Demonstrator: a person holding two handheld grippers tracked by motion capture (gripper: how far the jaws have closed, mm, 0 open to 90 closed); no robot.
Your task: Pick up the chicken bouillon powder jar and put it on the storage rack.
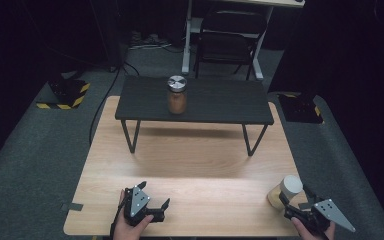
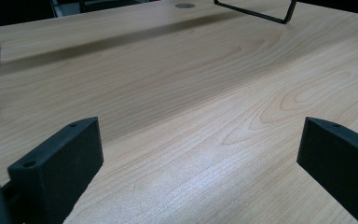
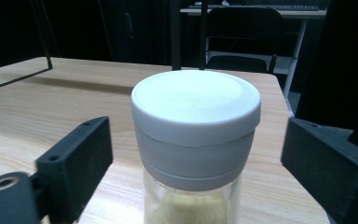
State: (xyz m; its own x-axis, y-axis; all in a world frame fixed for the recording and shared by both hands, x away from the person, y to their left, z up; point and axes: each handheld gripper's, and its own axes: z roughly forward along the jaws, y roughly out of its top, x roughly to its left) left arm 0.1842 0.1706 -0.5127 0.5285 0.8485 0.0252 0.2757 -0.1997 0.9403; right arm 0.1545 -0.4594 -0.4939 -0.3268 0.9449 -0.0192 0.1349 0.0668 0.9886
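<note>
Close against the lens in the right gripper view: white-lidded jar [image 3: 196, 140], upright on the wooden table [image 1: 190, 165], pale yellow powder visible through the glass below the cap. Right gripper [image 1: 294, 206] spread wide, one black jaw on each side of the lid, neither touching — clear gaps both ways, the jar sitting roughly centred between them. Seen from the high view, standing at the table's near right corner, close to the edge, with the gripper just behind it on the person's side. Left gripper [image 1: 152, 207] also spread wide and holding nothing, resting low near the front edge at the left, well apart from the jar, bare wood grain between its jaws. Farther back, a second jar [image 1: 177, 95] with a metal lid and brownish contents, upright on the low black shelf [image 1: 230, 107] that stands across the table. Step in hand, by the look of it: closing on the white-lidded jar. To do it well — keep the jaws level and square to the jar, ease forward until the cap or the glass just below it sits fully between the pads, then close evenly so neither jaw nudges it first. Worth minding: smooth round sides, a top-heavy stance, and the table edge close by; a lopsided squeeze likely to tip or skid the jar toward that edge. Lower grip on the glass probably steadier than on the tapering lid rim.
</note>
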